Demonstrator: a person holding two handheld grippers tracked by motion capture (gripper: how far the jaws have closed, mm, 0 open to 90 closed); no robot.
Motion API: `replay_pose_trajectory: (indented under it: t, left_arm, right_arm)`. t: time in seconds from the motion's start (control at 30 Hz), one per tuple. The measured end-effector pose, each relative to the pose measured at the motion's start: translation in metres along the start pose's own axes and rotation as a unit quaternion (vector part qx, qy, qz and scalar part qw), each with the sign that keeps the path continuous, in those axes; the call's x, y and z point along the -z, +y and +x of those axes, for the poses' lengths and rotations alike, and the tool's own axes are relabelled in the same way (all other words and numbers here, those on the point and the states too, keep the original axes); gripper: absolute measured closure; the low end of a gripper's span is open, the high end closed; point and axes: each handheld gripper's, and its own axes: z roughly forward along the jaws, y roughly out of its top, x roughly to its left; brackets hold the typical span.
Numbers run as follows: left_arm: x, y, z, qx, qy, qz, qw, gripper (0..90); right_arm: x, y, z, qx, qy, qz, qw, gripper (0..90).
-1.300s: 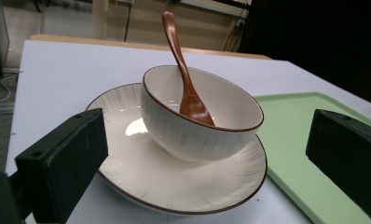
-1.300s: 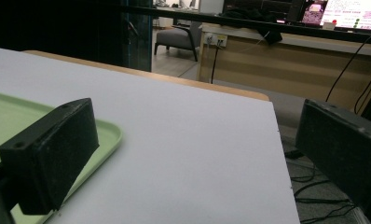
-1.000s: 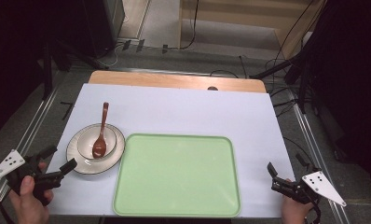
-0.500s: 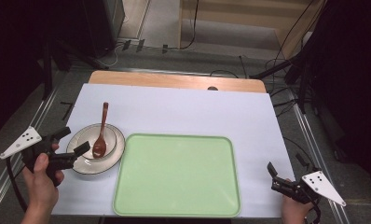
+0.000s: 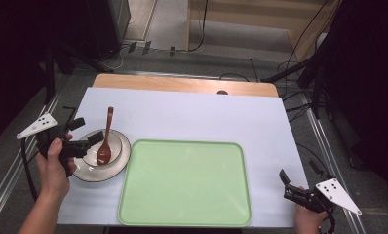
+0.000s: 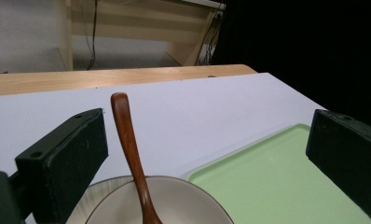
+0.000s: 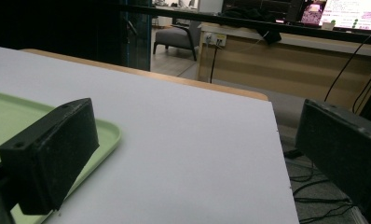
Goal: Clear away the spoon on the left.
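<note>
A brown wooden spoon (image 5: 106, 136) rests in a white bowl (image 5: 113, 145) that sits on a white plate (image 5: 87, 173) at the left of the table. My left gripper (image 5: 87, 131) is open at the bowl's left rim, a hand holding it. In the left gripper view the spoon (image 6: 127, 140) handle rises just inside the left jaw, above the bowl (image 6: 183, 205), with the left gripper (image 6: 207, 135) wide open around it. A light green tray (image 5: 184, 183) lies empty at the front middle. My right gripper (image 5: 286, 185) is open and holds nothing at the front right corner.
A white sheet (image 5: 206, 117) covers the table, with a wooden strip (image 5: 182, 84) showing along the far edge. In the right gripper view the tray (image 7: 16, 116) corner lies behind the left jaw. Cables and dark stands crowd the floor around the table.
My left gripper has moved forward and to the right from the front-left corner up to the bowl's rim. The right gripper has stayed put.
</note>
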Motion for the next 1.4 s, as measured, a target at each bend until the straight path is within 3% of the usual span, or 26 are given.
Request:
replay_pose_trajectory:
  t: [0.33,0.63,0.7,1.03,1.23,1.4]
  left_arm:
    - [-0.031,0.007,0.013,0.016,0.014,0.029,0.9994,0.0]
    - [-0.042,0.011,0.019,0.023,0.022,0.042,0.9986,0.0]
    - [-0.048,0.011,0.023,0.035,0.028,0.051,0.9977,0.0]
    - [-0.059,0.013,0.030,0.057,0.034,0.072,0.9952,0.0]
    - [-0.066,0.011,0.036,0.084,0.040,0.096,0.9910,0.0]
    - [-0.067,0.010,0.038,0.093,0.041,0.099,0.9898,0.0]
  right_arm:
    - [0.000,0.000,0.000,0.000,0.000,0.000,1.0000,0.0]
    - [0.000,0.000,0.000,0.000,0.000,-0.001,1.0000,0.0]
    - [0.000,0.000,0.000,-0.002,0.000,-0.001,1.0000,0.0]
    - [0.000,0.000,-0.001,-0.002,0.000,-0.002,1.0000,0.0]
    - [0.000,0.000,-0.001,-0.002,0.001,-0.002,1.0000,0.0]
    - [0.000,0.000,-0.001,-0.002,0.001,-0.001,1.0000,0.0]
